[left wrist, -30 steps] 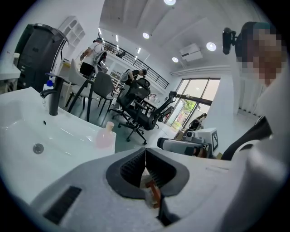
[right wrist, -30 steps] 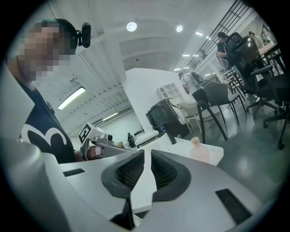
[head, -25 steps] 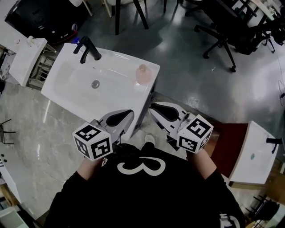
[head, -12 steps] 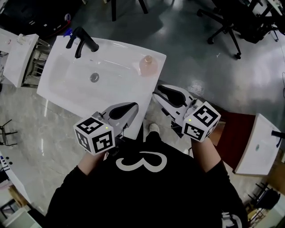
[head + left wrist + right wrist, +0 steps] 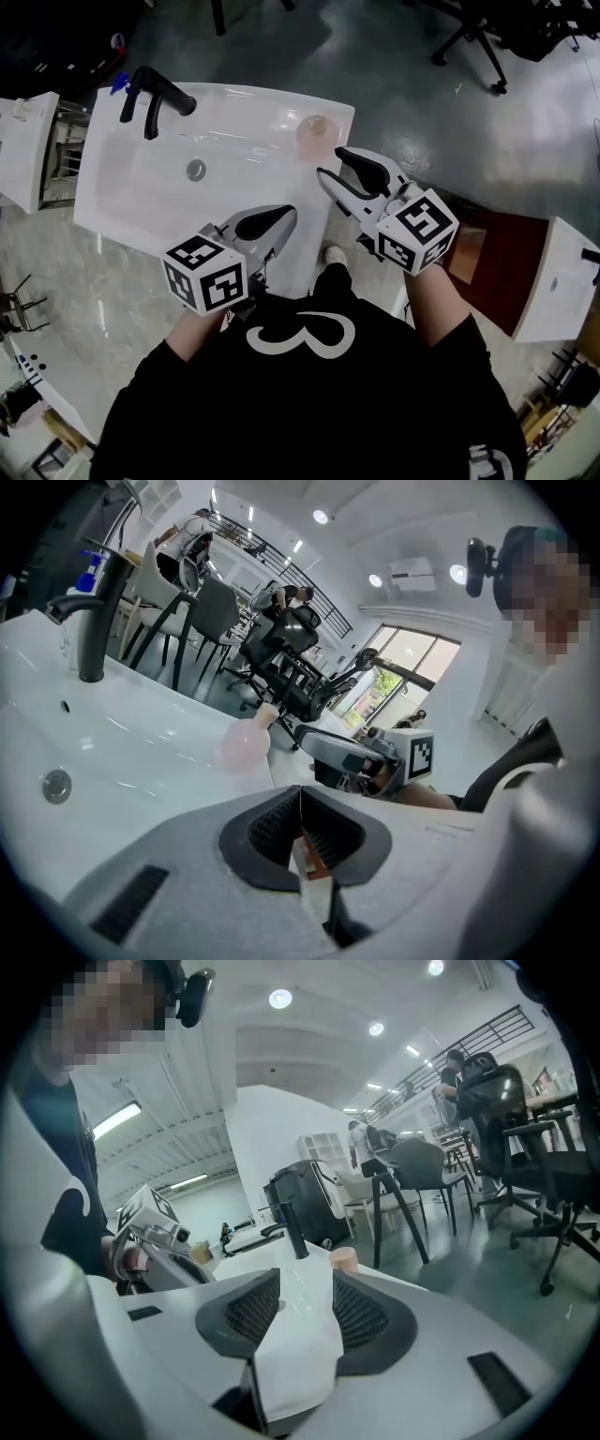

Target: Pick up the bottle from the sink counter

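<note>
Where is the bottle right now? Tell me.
In the head view, the pink bottle stands on the sink counter's far right corner, opposite the black faucet at far left.

Black faucet (image 5: pixel 159 90) far left; office chair (image 5: pixel 291 653) on glossy grey floor (image 5: pixel 422 112); red-brown panel (image 5: pixel 487 272) at right.

This is looking like an open office-lab hall: white sink units (image 5: pixel 112 202) are standing on glossy floor (image 5: pixel 412 103), office chairs (image 5: pixel 548 1162) and a mezzanine railing (image 5: pixel 497 1027) behind.

Jaws of the left hand-held gripper (image 5: pixel 301 799) pressed together, pink bottle (image 5: pixel 246 742) on white sink counter (image 5: pixel 141 738), black faucet (image 5: pixel 97 611) at left
</note>
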The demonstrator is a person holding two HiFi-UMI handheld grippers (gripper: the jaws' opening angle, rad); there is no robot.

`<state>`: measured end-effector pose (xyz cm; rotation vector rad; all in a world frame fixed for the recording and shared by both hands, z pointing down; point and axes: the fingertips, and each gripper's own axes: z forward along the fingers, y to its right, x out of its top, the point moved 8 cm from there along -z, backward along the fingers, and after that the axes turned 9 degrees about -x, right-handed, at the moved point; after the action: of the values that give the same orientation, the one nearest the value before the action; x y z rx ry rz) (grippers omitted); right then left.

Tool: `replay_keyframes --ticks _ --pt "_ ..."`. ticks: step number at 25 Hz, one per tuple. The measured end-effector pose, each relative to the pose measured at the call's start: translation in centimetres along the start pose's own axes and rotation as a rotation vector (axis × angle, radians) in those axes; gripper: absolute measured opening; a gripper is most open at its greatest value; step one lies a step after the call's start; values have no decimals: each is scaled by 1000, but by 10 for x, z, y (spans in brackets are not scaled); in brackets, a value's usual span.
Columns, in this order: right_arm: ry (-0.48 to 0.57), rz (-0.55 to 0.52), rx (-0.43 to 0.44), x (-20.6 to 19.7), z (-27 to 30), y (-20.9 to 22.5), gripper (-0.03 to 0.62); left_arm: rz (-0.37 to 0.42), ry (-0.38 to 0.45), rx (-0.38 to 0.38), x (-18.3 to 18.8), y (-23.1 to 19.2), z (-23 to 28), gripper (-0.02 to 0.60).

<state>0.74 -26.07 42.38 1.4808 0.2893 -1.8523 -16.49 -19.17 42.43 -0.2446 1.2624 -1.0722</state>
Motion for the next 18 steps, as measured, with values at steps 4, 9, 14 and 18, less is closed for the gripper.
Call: replay_keyframes --ticks 4,9,14,18 --pt "12 -37 -47 0 13 9 149 -12 -16 -15 2 -11 1 15" --pt "26 -101 -107 -5 29 17 149 -13 -28 -25 5 -22 0 15" --pt "58 -121 -149 -6 41 20 149 -29 -19 -17 6 -31 -4 15" --pt "68 -185 -191 -9 50 21 149 -32 -3 0 6 -37 -5 15"
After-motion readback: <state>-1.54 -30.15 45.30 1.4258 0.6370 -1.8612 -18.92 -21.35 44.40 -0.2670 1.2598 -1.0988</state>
